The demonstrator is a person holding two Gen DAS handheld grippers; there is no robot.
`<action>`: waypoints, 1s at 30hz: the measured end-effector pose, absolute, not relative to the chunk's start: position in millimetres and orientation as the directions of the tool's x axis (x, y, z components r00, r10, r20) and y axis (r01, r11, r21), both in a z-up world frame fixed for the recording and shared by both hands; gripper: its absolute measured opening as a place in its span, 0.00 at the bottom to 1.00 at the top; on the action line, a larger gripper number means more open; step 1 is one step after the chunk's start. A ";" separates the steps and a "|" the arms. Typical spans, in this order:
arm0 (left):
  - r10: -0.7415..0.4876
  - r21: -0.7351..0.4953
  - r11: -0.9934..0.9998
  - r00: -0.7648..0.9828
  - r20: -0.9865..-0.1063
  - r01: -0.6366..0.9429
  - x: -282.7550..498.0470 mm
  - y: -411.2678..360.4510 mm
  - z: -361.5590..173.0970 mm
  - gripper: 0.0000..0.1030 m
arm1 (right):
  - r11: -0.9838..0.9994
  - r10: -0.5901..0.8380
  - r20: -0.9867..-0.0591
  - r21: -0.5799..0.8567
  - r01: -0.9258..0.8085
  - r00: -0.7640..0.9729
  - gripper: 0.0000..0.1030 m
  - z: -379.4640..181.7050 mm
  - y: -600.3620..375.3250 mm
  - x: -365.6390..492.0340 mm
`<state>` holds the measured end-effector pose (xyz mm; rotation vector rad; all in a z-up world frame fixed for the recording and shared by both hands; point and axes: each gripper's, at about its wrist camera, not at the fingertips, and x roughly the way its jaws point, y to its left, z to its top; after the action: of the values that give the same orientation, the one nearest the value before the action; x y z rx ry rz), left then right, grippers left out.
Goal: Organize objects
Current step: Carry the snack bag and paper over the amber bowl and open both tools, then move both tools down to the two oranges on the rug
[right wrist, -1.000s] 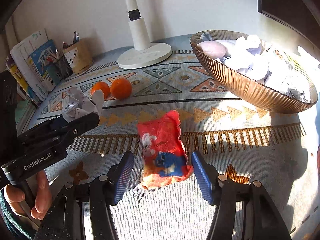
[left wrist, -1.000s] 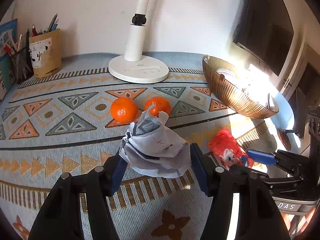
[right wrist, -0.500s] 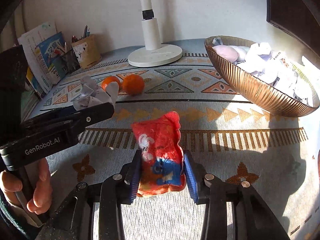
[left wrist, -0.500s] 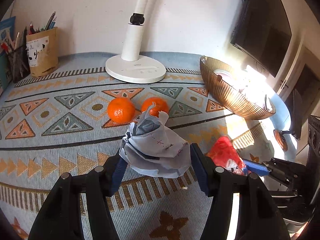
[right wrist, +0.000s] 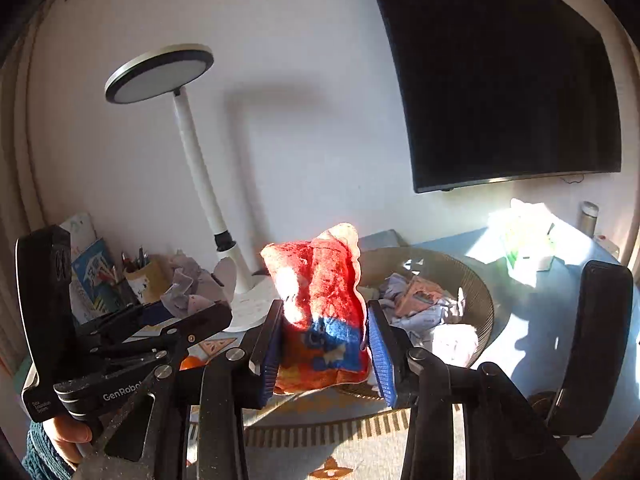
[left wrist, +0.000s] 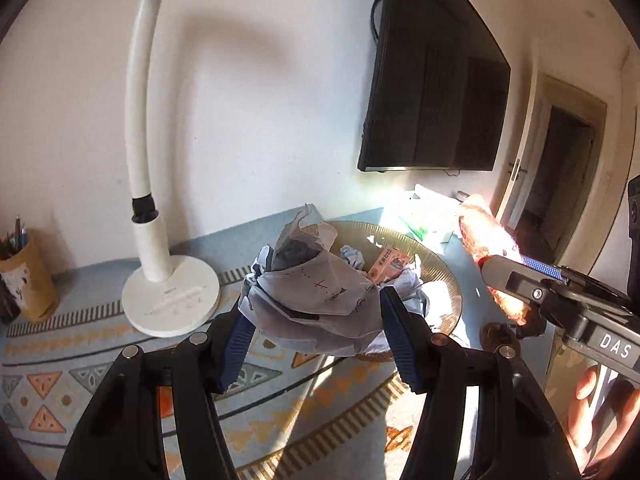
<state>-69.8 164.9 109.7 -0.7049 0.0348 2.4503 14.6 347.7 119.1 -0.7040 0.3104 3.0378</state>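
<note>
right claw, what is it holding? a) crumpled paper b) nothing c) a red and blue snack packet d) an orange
c: in the right wrist view the right claw has its blue pads pressed on both sides of the red and blue snack packet, lifted above the patterned cloth.

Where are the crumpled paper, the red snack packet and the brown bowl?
crumpled paper (left wrist: 316,300), left wrist view, grey middle between the pads.
red snack packet (right wrist: 320,304), right wrist view, red front face.
brown bowl (right wrist: 482,300), right wrist view, ribbed right wall.
</note>
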 end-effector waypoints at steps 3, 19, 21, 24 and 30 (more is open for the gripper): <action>0.539 -0.139 -0.822 -0.677 -0.501 -0.552 -99.2 197.6 111.3 0.57 | -0.950 0.052 -0.405 0.261 -0.170 -0.913 0.37 123.3 384.0 -1.0; 0.582 -0.208 -0.789 -0.595 -0.555 -0.578 -137.7 252.1 76.1 0.95 | -0.858 0.086 -0.580 0.370 -0.357 -0.810 0.52 55.9 462.9 -65.2; 0.570 -0.191 -0.797 -0.610 -0.550 -0.573 -126.1 237.2 77.6 0.96 | -0.857 0.083 -0.579 0.373 -0.354 -0.811 0.52 56.8 460.6 -56.4; 0.549 -0.196 -0.820 -0.644 -0.533 -0.537 -108.7 205.3 83.1 0.96 | -0.871 0.065 -0.561 0.371 -0.321 -0.825 0.53 67.5 443.1 -42.7; 0.467 -0.207 -0.882 -0.725 -0.506 -0.424 -70.1 130.6 113.7 0.96 | -0.918 -0.047 -0.493 0.364 -0.157 -0.869 0.63 99.9 371.2 -19.3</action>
<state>-70.1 130.6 113.7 -0.7732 -0.1047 2.5391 -19.3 371.2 99.9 -0.7843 0.6177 2.9175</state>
